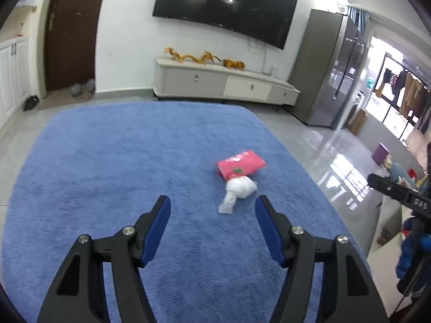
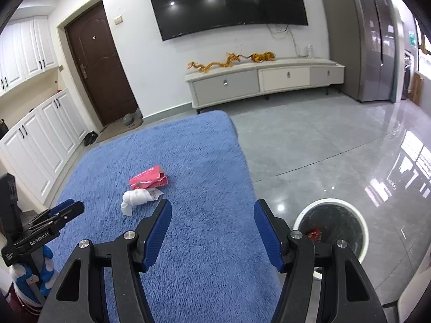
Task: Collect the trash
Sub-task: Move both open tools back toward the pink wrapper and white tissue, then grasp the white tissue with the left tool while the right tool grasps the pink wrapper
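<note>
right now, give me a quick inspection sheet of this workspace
surface: blue rug on grey glossy tile floor.
job's things: red packet and white crumpled wad on the rug, touching; white trash bin on the tiles beside the rug, a red scrap inside.
clutter: shoes by the brown door.
grippers: left hand-held gripper open, empty, above the rug; right hand-held gripper open, empty.
cables: wires hanging below the wall TV.
surroundings: TV cabinet with gold dragon ornaments, grey fridge, white cupboards.
</note>
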Motion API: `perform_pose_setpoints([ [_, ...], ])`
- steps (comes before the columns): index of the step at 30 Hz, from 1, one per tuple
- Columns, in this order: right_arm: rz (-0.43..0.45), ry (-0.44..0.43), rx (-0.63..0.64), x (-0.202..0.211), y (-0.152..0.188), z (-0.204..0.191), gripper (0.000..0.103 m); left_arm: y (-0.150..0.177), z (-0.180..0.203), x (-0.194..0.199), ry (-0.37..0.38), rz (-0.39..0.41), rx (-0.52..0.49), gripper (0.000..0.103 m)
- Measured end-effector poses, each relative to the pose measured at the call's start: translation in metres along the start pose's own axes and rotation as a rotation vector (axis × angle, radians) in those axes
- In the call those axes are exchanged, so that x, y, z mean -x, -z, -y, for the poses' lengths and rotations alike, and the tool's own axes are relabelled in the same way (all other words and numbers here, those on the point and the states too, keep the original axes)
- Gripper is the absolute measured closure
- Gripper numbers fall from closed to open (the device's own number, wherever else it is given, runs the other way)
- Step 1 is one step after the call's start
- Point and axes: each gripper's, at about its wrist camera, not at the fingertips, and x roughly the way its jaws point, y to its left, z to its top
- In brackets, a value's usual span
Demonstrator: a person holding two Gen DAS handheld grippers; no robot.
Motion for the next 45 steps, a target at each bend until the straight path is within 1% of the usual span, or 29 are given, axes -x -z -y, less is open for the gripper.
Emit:
perform_pose_setpoints([
  [3,-0.023,-0.029,0.006,-0.017,-0.001,0.0,0.042,-0.004,0.009,-0.02,0.051,-0.039,-0.006,0.04],
  [5,-0.035,-0.053,0.011,-0.029,-0.003,0.001,0.042,-0.005,0.015,-0.034,0.064,-0.063,-0.015,0.04],
  [9,-0.054,-0.096,0.024,-0.051,-0.011,0.001,0.042,-0.01,0.018,-0.066,0.076,-0.113,-0.007,0.04],
  [12,-0.067,-0.132,0.033,-0.066,-0.017,0.001,0.042,-0.013,0.02,-0.084,0.07,-0.132,-0.015,0.041],
  [14,-0.08,-0.161,0.041,-0.077,-0.022,-0.002,0.042,-0.015,0.02,-0.095,0.073,-0.149,-0.015,0.049],
  [16,-0.092,-0.184,0.053,-0.088,-0.024,-0.007,0.042,-0.015,0.017,-0.103,0.088,-0.176,0.002,0.062],
  [17,-0.101,-0.198,0.059,-0.094,-0.025,-0.01,0.042,-0.014,0.016,-0.108,0.09,-0.19,0.005,0.066],
  [18,-0.107,-0.209,0.063,-0.099,-0.026,-0.013,0.042,-0.014,0.015,-0.111,0.091,-0.203,0.007,0.074],
  [19,-0.113,-0.222,0.067,-0.105,-0.027,-0.016,0.042,-0.013,0.013,-0.115,0.092,-0.212,0.011,0.076],
  [24,-0.157,-0.288,0.084,-0.131,-0.028,-0.037,0.042,-0.01,0.002,-0.11,0.11,-0.198,0.037,0.081],
  [31,-0.224,-0.365,0.084,-0.161,-0.025,-0.063,0.042,-0.001,-0.023,-0.092,0.108,-0.192,0.083,0.081],
  [34,-0.233,-0.348,0.125,-0.172,-0.025,-0.075,0.041,0.002,-0.033,-0.083,0.099,-0.188,0.099,0.081],
  [38,-0.225,-0.338,0.17,-0.18,-0.027,-0.085,0.035,0.007,-0.047,-0.07,0.084,-0.175,0.113,0.081],
  [40,-0.227,-0.339,0.189,-0.182,-0.026,-0.089,0.034,0.011,-0.055,-0.064,0.077,-0.171,0.126,0.081],
  [41,-0.229,-0.339,0.198,-0.183,-0.025,-0.091,0.032,0.012,-0.057,-0.061,0.075,-0.169,0.131,0.081],
  [45,-0.231,-0.324,0.228,-0.18,-0.019,-0.101,0.032,0.014,-0.063,-0.055,0.075,-0.161,0.155,0.081],
])
